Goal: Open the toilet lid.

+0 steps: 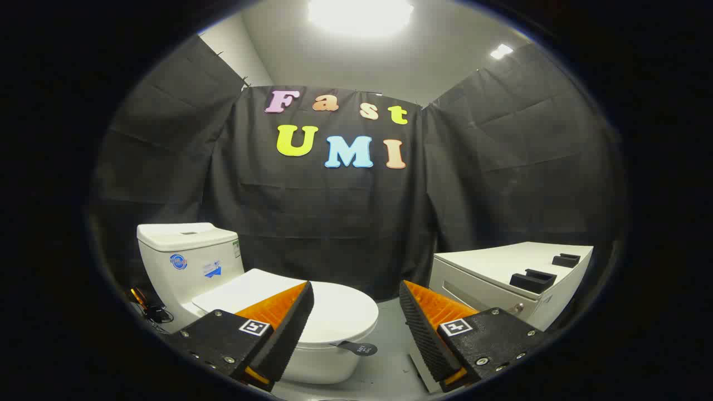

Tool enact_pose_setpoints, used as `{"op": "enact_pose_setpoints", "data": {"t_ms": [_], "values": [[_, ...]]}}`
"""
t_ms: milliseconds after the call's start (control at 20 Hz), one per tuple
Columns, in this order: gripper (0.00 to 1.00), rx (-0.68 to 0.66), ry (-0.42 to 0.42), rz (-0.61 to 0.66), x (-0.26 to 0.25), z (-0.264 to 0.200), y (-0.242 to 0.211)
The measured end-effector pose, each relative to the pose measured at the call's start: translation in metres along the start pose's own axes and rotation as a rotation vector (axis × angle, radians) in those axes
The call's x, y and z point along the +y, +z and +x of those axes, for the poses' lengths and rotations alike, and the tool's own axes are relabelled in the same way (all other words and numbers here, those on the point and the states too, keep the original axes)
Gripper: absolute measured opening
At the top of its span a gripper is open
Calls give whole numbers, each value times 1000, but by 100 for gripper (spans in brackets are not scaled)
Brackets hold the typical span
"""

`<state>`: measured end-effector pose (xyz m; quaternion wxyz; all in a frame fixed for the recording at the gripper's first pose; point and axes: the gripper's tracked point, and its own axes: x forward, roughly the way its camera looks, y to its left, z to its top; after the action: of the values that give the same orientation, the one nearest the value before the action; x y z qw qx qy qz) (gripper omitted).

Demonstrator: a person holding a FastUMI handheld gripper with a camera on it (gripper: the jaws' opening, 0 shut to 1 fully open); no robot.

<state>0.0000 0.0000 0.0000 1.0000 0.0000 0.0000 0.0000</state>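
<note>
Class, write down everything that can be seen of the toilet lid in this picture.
The toilet lid is white, smooth and glossy, plastic by its look, rounded at the front. It lies shut and flat on the bowl, ahead of the tank. A small dark tab sticks out at its front edge. The open gripper is not touching it.

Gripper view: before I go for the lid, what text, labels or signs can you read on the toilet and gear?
Nothing can be quoted.
Round sticker on the tank: too small to read.
Second sticker beside it: blurred.
Side label on the tank: too small.
Tab at the front of the lid: print too small.
Gripper, open, lid just ahead: square markers, patterns, no words.
</note>
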Motion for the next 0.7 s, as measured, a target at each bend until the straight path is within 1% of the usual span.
{"op": "enact_pose_setpoints", "data": {"t_ms": [700], "values": [[95, -8, -4, 25, 0, 0, 5]]}}
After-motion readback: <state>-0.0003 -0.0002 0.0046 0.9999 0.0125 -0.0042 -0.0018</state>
